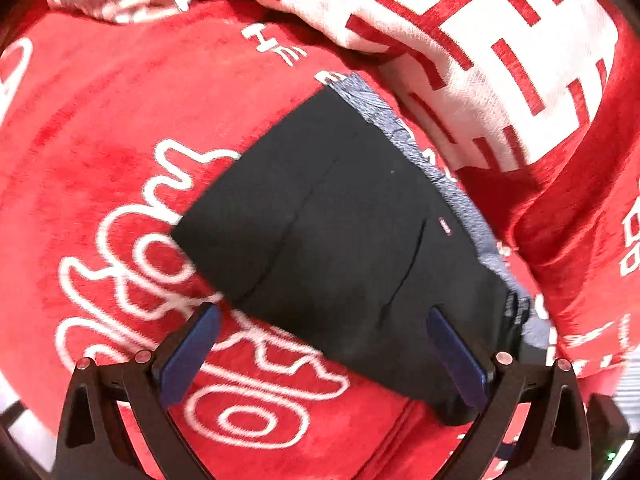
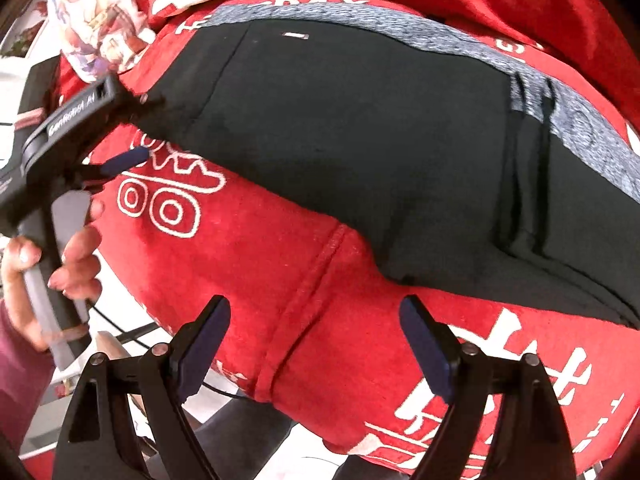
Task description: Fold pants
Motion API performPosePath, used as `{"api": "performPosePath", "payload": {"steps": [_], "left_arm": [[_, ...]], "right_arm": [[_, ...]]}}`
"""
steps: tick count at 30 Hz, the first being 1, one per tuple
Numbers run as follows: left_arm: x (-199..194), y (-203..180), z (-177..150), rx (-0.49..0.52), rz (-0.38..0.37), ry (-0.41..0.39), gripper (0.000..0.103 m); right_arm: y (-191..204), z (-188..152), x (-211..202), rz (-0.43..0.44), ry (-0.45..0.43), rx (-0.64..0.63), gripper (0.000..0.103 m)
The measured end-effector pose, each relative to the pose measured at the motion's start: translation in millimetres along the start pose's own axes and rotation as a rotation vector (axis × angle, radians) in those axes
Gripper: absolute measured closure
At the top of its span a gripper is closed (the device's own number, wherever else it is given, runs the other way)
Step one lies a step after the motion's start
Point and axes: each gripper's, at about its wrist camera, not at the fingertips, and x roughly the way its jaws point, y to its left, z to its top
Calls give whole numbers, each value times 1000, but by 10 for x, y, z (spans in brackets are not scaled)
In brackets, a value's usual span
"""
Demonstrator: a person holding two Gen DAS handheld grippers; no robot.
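Nearest the lenses: two hand-held grippers, each seen from its own wrist view, both pointing steeply down at the bedding.
Right hand-held gripper [image 2: 316, 354]: jaws spread wide, released; nothing between the blue pads but red blanket; it hangs just short of the pants' near edge.
Left hand-held gripper [image 1: 320, 358]: jaws spread wide, released; one blue pad over the blanket, the other over the near end of the pants; no pinch on the cloth can be seen.
Left hand [image 2: 60, 268]: wrapped round the grey handle of its tool, at the left margin of the right wrist view, beyond the blanket's edge.
Carrier: red blanket [image 2: 248, 264] with white lettering, a stitched hem running across it; what lies under it cannot be told.
Pants [image 2: 360, 152]: black, with a heathered grey waistband [image 2: 472, 48] along the far side; lying flat on the blanket, in its middle part, near the hem.
Shape of pants: a compact, roughly rectangular packet, no separate legs showing; layered edges visible at one end.
Long axis: runs along the waistband, roughly parallel to the blanket's near edge in the right wrist view; waistband side faces away from the right hand-held gripper.
Progress, judged: well advanced; the legs appear already folded up into the packet.
Left to do, judged: perhaps one closing fold or a tidy; both tools are free to take a corner.
Farther off: white-and-red patterned cloth [image 1: 460, 20] heaped beyond the waistband.
Farthest: pale printed fabric [image 2: 96, 28] at the far corner.
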Motion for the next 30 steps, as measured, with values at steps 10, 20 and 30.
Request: {"api": "performPosePath", "payload": {"steps": [10, 20, 30], "left_arm": [[116, 37, -52, -125, -168, -65, 0], [186, -95, 65, -140, -203, -44, 0], [221, -663, -30, 209, 245, -70, 64]], "right_arm": [[12, 39, 149, 36, 4, 23, 14], [-88, 143, 84, 26, -28, 54, 14], [-284, 804, -408, -50, -150, 16, 14]]}}
